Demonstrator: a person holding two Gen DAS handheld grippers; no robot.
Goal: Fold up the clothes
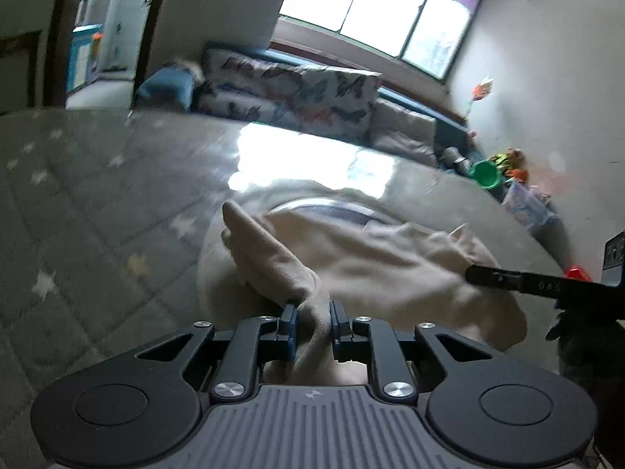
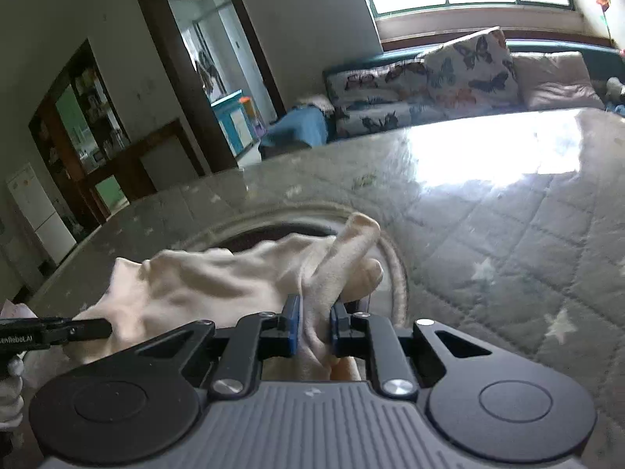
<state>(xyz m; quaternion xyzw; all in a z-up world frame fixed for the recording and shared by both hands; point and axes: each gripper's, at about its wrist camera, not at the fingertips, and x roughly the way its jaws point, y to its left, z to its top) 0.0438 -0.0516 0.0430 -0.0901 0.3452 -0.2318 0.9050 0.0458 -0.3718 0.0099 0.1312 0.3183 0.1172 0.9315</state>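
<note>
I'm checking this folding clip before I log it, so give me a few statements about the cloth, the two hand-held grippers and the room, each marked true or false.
1. The left hand-held gripper is shut on a bunched fold of the cream garment. True.
2. The right hand-held gripper hangs open above the cloth. False: it too is clamped on the cream garment.
3. The garment lies on a bare wooden floor. False: it lies on a grey quilted cover with pale stars.
4. A butterfly-print cushion sits below the bright window. True.
5. The garment is dark blue. False: it is cream.
</note>
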